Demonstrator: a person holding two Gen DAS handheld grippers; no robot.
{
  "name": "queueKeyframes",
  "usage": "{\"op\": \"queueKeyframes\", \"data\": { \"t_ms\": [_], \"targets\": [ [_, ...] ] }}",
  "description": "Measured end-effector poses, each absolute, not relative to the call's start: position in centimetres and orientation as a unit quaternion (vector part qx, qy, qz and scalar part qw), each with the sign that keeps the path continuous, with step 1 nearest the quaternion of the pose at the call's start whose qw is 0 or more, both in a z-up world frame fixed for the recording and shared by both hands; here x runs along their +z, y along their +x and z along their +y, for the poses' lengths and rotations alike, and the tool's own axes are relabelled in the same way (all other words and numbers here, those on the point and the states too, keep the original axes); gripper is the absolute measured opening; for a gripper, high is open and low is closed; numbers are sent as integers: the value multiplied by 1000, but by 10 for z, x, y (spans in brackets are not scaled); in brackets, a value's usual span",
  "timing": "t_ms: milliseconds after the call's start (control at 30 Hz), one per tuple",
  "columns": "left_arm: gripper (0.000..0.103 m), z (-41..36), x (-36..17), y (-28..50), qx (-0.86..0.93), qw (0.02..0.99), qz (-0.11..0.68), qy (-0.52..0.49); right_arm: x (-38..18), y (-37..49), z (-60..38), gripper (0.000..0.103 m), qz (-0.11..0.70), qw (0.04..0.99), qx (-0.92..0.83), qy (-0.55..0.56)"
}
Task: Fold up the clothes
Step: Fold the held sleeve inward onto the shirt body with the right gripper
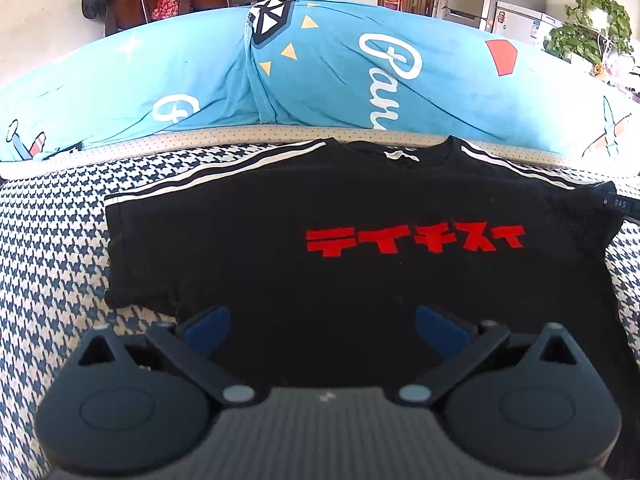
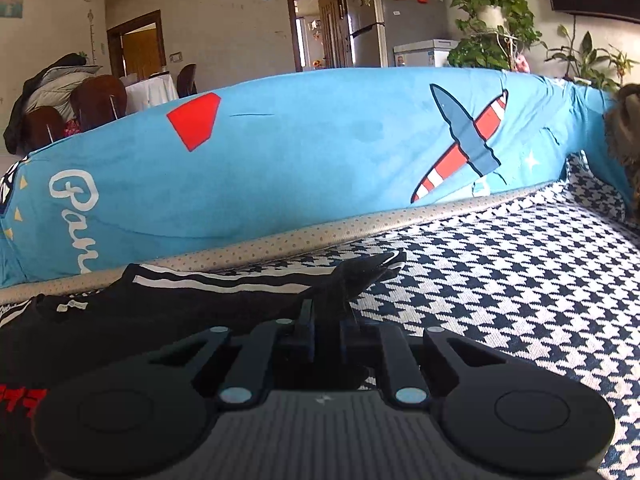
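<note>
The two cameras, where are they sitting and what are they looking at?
Left wrist: sits on the left gripper, jaws open, looking down over the black T-shirt on the checked cover.
Right wrist: sits on the right gripper, shut on the shirt's striped sleeve, facing across the cover.
Both show: the shirt, the blue cushion behind it and a fridge. Only the grippers show, no hand.

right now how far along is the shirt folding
Done: the black t-shirt lies spread flat, print up, on the houndstooth cover. In hand: the right claw is shut on the shirt's striped sleeve, raising it off the cover; the left claw is open over the hem. Left: every fold.
</note>
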State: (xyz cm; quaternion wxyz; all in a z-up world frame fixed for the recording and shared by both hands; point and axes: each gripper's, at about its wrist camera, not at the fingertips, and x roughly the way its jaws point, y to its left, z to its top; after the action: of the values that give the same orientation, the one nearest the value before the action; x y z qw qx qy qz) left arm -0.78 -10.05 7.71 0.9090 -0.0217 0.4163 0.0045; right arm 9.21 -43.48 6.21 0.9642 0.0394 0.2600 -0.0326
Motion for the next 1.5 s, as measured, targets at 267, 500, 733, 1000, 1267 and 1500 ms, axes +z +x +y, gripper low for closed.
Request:
{"op": "queueKeyframes", "data": {
  "t_ms": [267,500,733,1000,1267,1500],
  "targets": [
    [103,-100,78,-8,6,911,411,-22,76,79,-384,13,228,971,42,-58],
    [103,-98,78,-8,7,912,410,-23,62,75,-343,13,256,951,144,-92],
    [103,-96,80,-7,12,915,404,-21,65,76,-357,24,298,935,190,-5],
    [103,-94,80,-7,18,916,401,-21,87,77,-396,30,277,943,158,96],
    [103,-94,78,-4,20,916,401,-17,68,70,-380,29,318,935,158,9],
    [103,-89,75,0,16,910,414,-27,47,50,-350,35,345,916,180,-98]
  ]
}}
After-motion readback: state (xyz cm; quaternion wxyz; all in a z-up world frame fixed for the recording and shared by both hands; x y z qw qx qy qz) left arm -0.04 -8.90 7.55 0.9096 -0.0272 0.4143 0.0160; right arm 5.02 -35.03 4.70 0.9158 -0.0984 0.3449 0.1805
